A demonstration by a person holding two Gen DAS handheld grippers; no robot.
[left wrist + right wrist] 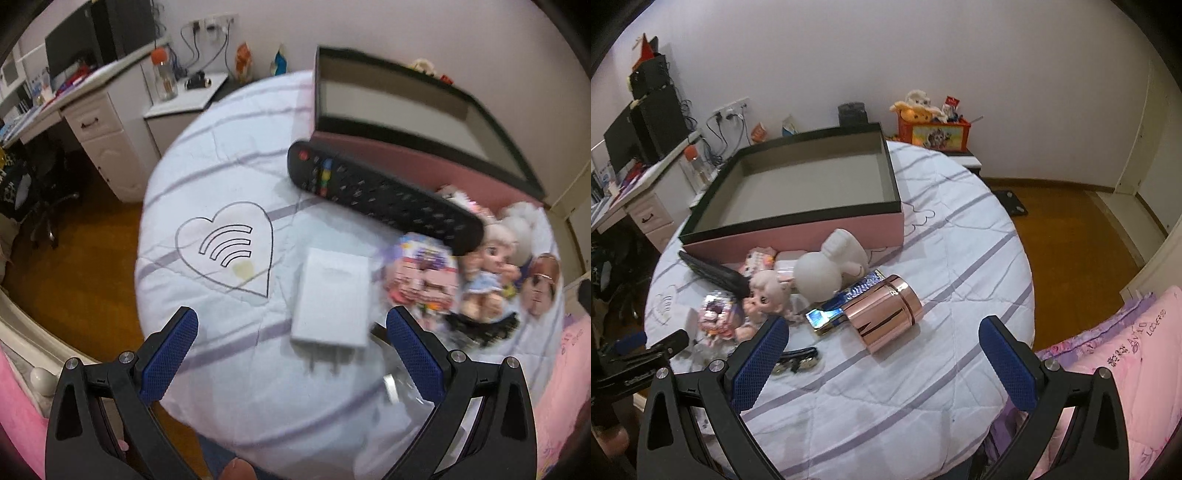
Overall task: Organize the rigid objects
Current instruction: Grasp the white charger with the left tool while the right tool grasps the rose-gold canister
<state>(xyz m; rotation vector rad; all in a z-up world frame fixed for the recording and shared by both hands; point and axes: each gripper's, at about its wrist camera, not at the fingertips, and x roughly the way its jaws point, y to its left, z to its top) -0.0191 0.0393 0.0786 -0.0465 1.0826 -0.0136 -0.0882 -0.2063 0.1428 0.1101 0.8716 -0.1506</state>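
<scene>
On the bed, an open pink box with a black rim (812, 236) (424, 110) is empty. In front of it lie a black remote (380, 192) (713, 275), a white charger (332, 306), a small doll (766, 295) (484, 273), a white rabbit figure (827, 266), a rose-gold cylinder (886, 314), a shiny blue packet (846, 299) and a colourful packet (424, 277). My left gripper (291, 354) is open above the charger. My right gripper (882, 354) is open just in front of the cylinder.
A white desk with drawers (99, 125) and a monitor stands left of the bed. A red toy bin (938, 129) sits by the far wall. Pink bedding (1126, 369) lies at the right. Wooden floor (1071, 229) surrounds the bed. A black hair clip (798, 360) lies near my right gripper.
</scene>
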